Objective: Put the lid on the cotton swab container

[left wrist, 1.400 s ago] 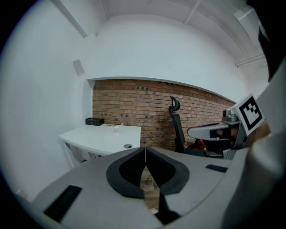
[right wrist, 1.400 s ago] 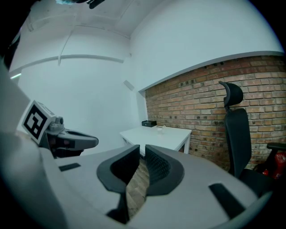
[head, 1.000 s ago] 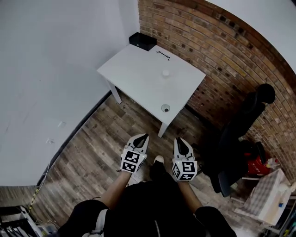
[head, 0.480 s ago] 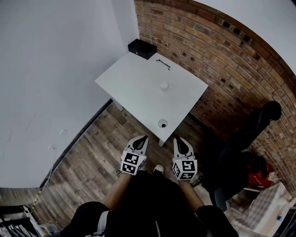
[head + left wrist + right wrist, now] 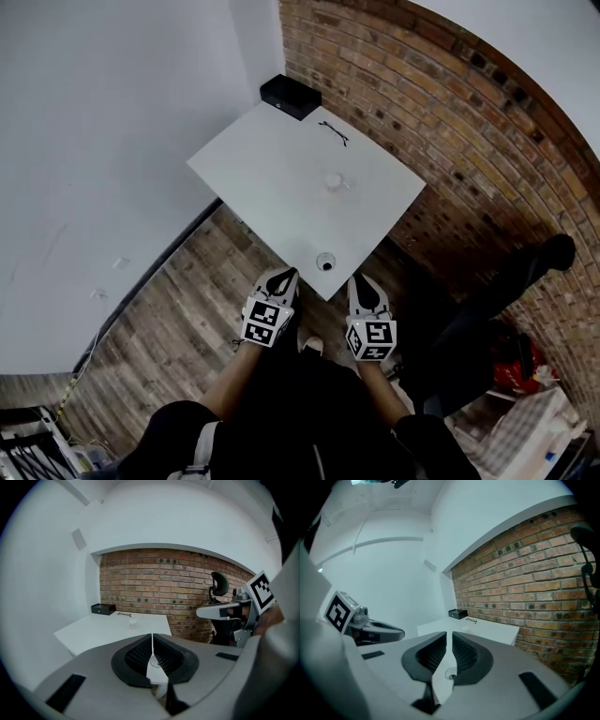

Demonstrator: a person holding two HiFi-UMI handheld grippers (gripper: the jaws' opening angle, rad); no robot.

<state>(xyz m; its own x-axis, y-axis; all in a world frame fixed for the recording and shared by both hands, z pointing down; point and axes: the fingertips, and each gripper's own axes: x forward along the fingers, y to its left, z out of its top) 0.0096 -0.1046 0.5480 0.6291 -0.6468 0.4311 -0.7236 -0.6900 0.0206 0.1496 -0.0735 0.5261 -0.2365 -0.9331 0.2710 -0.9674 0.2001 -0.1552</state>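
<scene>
The cotton swab container (image 5: 334, 181), a small white cylinder, stands near the middle of the white table (image 5: 272, 178); in the left gripper view the container (image 5: 132, 624) shows ahead. Its round clear lid (image 5: 325, 261) lies near the table's closest corner. Both grippers hang over the wooden floor just short of that corner. My left gripper (image 5: 287, 276) is shut and empty, to the lid's lower left. My right gripper (image 5: 360, 281) is also shut and empty, to its lower right. Under the closed jaws the lid (image 5: 154, 662) (image 5: 451, 673) is visible in each gripper view.
A black box (image 5: 291, 96) and a pair of glasses (image 5: 333, 133) sit at the table's far side against the brick wall (image 5: 450, 141). A black office chair (image 5: 525, 272) stands to the right, with a red object (image 5: 511, 361) beyond it. A white wall borders the left.
The table has drawn closer to both grippers as the person stepped toward it. The lid now lies just ahead of the fingertips. Both grippers stay shut side by side.
</scene>
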